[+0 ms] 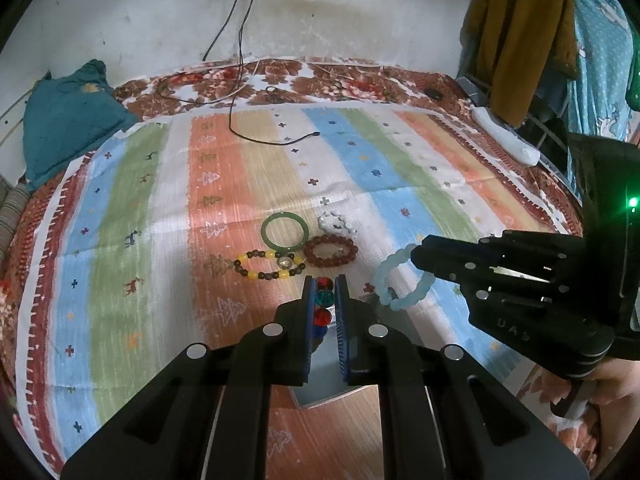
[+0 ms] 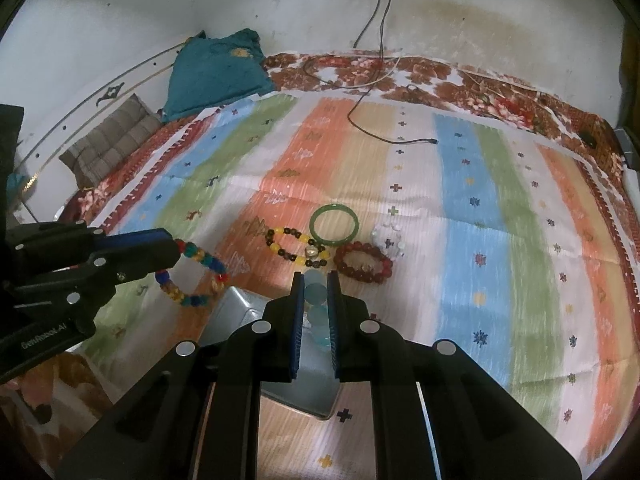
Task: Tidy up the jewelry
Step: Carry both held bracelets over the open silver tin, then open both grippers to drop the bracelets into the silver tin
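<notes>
Now your left hand-held gripper (image 1: 324,294) is clenched on a multicolored bead bracelet (image 2: 196,276), which hangs from its fingertips above the striped bedspread (image 1: 168,208). Just under and ahead of this gripper you see part of a grey metal box (image 2: 240,312), lying on the bed. Further ahead of both grippers four pieces lie close together on the orange stripe: a yellow and dark bead bracelet (image 1: 268,266), a green bangle (image 1: 285,231) touching it, a dark red bead bracelet (image 1: 331,251), and a white bead bracelet (image 1: 337,224) just behind the red one. To the right, your right hand-held gripper (image 2: 314,304) is grasping a pale blue bead bracelet (image 1: 400,280), also held in the air, near the box.
</notes>
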The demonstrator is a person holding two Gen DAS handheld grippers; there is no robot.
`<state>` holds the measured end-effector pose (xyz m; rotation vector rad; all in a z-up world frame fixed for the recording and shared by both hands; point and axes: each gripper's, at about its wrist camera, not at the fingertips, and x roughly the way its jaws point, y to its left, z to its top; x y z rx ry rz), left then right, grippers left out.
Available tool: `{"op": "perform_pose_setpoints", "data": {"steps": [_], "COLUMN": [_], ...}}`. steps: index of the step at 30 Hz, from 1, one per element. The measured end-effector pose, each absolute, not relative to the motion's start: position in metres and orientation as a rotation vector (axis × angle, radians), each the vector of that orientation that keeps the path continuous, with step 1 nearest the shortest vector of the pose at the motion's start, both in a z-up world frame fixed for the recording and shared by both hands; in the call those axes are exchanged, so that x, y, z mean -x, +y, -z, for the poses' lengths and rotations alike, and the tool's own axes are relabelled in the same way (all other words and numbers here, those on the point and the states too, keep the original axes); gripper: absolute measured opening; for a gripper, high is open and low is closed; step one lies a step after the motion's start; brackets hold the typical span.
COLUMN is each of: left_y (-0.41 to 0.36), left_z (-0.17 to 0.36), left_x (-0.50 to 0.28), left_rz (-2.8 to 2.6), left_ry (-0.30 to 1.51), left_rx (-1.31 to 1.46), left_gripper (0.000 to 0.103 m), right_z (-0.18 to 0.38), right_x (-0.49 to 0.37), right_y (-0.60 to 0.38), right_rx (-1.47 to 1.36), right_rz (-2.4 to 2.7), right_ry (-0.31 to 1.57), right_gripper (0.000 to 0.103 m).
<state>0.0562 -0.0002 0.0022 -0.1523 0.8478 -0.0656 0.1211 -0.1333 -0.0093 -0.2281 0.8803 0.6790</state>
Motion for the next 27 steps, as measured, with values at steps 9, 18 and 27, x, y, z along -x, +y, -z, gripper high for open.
{"op": "perform_pose_setpoints", "data": {"steps": [9, 18, 27], "left_y": [-0.002, -0.005, 0.003], "left_z": [-0.002, -0.002, 0.000], "left_x": [-0.049, -0.043, -0.042], "left_rz": [0.078, 0.096, -0.003], "left_ry": [0.843, 0.843, 0.857], "left_rx": [0.157, 0.189, 0.180], "left_gripper": [0.009, 0.009, 0.025], "right_z": [0.012, 0.016, 0.016], "right_x": [-0.112, -0.103, -0.114], "right_y": [-0.137, -0.139, -0.148], "right_rx": [0.223, 0.233, 0.198], "right_rz": [-0.685, -0.692, -0.625], "right_ry": [0.893, 0.903, 0.913], "right_gripper": [0.012, 0.012, 0.033]}}
